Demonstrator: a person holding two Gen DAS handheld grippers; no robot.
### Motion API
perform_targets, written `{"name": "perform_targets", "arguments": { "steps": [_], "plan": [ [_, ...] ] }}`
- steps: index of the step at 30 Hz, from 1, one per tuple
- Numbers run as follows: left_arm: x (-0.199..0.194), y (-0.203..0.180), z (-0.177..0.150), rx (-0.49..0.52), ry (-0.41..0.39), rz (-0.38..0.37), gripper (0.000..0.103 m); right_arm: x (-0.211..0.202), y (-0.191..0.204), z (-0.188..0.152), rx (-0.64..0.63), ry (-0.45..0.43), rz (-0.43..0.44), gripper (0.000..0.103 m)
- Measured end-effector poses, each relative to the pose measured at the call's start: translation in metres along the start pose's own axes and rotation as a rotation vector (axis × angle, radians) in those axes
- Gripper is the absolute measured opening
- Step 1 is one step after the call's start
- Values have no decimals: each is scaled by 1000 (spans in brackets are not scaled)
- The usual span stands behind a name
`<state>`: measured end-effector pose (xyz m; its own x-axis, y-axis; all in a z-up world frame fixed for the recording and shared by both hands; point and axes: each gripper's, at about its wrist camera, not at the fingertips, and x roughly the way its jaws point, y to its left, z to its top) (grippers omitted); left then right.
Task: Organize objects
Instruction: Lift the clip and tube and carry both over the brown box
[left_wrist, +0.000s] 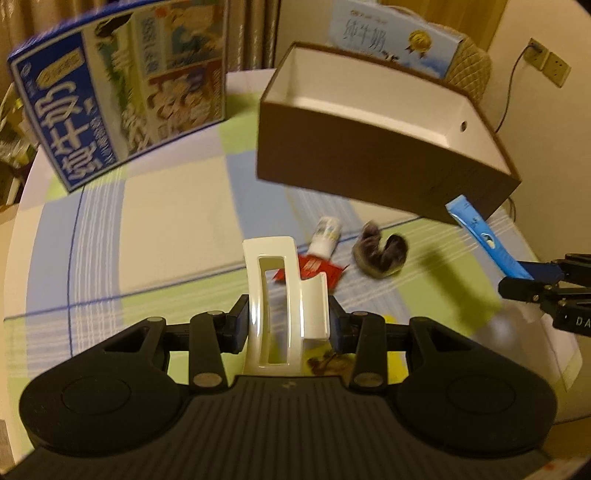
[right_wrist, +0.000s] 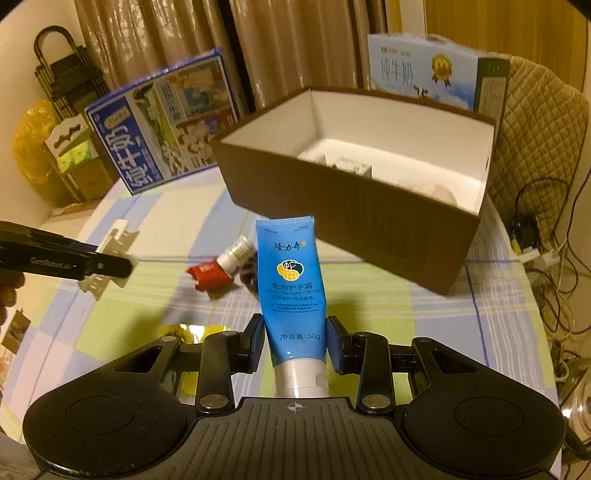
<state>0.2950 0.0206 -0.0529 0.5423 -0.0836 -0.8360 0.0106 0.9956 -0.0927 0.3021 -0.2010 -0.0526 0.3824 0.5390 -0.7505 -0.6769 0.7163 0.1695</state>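
My left gripper (left_wrist: 288, 325) is shut on a white hair claw clip (left_wrist: 284, 280), held above the checked tablecloth. My right gripper (right_wrist: 295, 343) is shut on a blue hand cream tube (right_wrist: 291, 280), cap toward the camera. An open brown box (left_wrist: 351, 173) with a white inside stands ahead, with a few pale items on its floor (right_wrist: 351, 166). On the cloth in front of it lie a small white bottle (left_wrist: 325, 236), a red packet (left_wrist: 317, 269) and a dark scrunchie (left_wrist: 382, 251). In the left wrist view the right gripper (left_wrist: 535, 280) shows at the right edge with the tube (left_wrist: 480, 232).
A large blue milk carton box (left_wrist: 110, 103) stands at the table's back left, and a pale blue one (right_wrist: 421, 74) behind the brown box. A quilted chair back (right_wrist: 539, 147) and cables (right_wrist: 535, 251) are at the right. A yellow item (right_wrist: 199, 330) lies under the right gripper.
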Motion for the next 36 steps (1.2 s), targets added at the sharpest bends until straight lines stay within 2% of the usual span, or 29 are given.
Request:
{"name": "perform_targets", "arguments": {
  "steps": [8,21,31,36],
  "plan": [
    [0,-20,23,39,-36,-35,36,-9,-4,17,-9,-39,8,33],
    [6,-45,74,116,-97,-46,36,-15,-22,57,-60,-110,-3,33],
    [19,-67,125,175,-151,-48,36,-12,-42,97,-105,-171,-30,33],
    [32,-77,155,205,-166,-46,36,-2,-57,117,-113,-172,-44,33]
  ]
}}
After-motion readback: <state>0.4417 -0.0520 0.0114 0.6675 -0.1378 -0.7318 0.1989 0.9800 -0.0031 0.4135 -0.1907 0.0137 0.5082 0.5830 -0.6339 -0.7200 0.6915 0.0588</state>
